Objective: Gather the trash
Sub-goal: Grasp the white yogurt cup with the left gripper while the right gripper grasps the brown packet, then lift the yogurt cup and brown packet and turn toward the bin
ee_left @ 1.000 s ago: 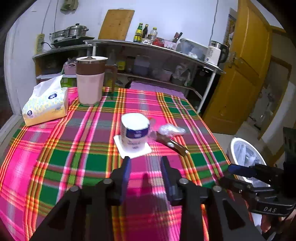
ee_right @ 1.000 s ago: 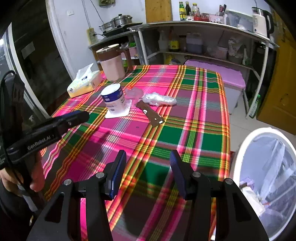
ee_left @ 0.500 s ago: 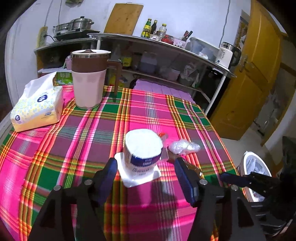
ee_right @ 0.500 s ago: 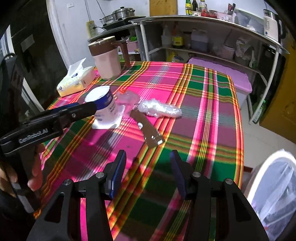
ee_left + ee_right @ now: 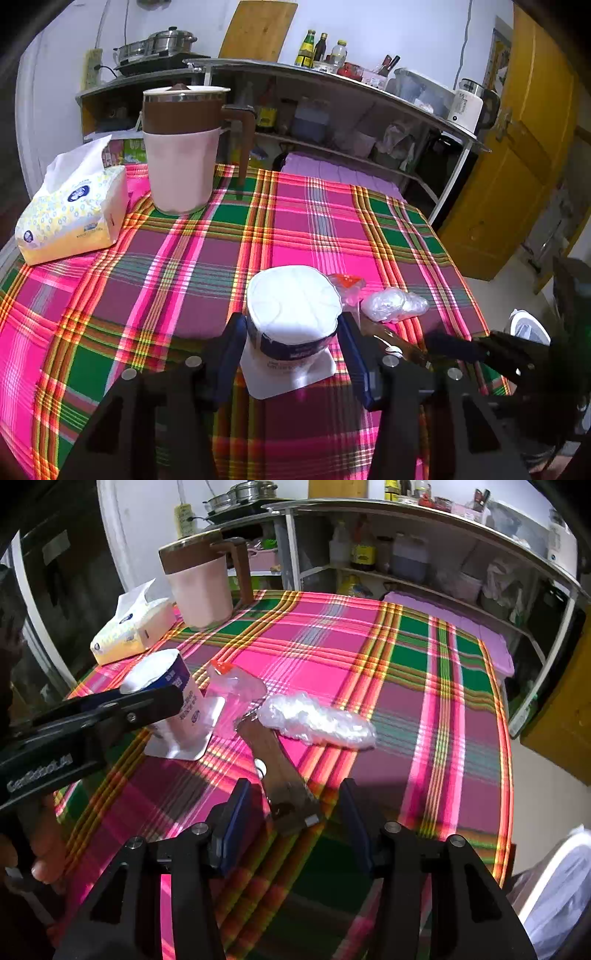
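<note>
An upturned white and blue yogurt cup [image 5: 291, 317] stands on its square lid on the plaid tablecloth. My left gripper [image 5: 291, 354] is open with its jaws on either side of the cup, not pressing it; it also shows in the right wrist view [image 5: 147, 705]. A brown wrapper [image 5: 280, 775] lies flat, its near end between the open jaws of my right gripper [image 5: 295, 827]. A crumpled clear plastic wad [image 5: 317, 723] and a clear bag with a red corner [image 5: 232, 686] lie beside the cup [image 5: 177, 709].
A pink and brown jug [image 5: 184, 147] and a tissue pack [image 5: 70, 214] stand at the far left of the table [image 5: 207, 251]. A white lined trash bin [image 5: 554, 882] sits on the floor off the table's right edge. Shelves stand behind.
Both grippers have moved forward. The left jaws opened wider and came around the yogurt cup. The right jaws reached the near end of the brown wrapper.
</note>
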### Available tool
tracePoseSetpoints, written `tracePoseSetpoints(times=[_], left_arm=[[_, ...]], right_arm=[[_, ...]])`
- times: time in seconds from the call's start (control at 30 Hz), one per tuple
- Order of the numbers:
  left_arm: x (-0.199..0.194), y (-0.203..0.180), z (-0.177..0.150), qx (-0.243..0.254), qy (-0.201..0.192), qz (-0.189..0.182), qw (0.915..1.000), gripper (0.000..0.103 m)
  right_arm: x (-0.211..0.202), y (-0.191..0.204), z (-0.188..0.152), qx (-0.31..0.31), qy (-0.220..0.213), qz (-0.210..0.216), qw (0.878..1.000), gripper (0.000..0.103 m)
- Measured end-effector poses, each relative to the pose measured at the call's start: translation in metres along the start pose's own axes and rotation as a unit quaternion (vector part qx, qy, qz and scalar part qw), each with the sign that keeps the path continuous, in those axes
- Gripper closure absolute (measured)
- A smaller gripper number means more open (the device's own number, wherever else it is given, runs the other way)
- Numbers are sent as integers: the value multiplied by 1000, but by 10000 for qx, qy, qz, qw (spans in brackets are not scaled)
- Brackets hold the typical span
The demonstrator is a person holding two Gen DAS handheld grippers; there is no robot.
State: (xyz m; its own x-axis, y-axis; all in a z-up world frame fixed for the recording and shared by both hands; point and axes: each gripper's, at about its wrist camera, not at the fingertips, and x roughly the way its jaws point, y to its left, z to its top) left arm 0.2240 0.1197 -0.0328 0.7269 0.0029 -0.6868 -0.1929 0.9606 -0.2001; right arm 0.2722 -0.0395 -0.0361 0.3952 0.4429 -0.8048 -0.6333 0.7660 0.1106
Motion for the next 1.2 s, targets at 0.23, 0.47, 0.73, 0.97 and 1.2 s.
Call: tracePoseSetpoints(times=[0.23,0.47,0.73,0.97,1.2], left_arm=[[-14,0,-5,94,-142,-111,9998,53],[-36,-6,-13,215,-247,-134,9994,53],[-66,-21,-27,368,-356,-143,9986,53],[-91,-36,-41,446,-416,-207,9979,53],[-115,-49,-58,516,-457,-293,9972,53]], right_arm=[[2,6,2,-58,-4,8,10000,78],[-11,10,-10,69,38,157,9998,79],[-46,15,-29,238,-140,237,9993,79],[-80,19,-47,354,-334,181,9987,79],[-113,22,-64,487,-561,125,9972,79]])
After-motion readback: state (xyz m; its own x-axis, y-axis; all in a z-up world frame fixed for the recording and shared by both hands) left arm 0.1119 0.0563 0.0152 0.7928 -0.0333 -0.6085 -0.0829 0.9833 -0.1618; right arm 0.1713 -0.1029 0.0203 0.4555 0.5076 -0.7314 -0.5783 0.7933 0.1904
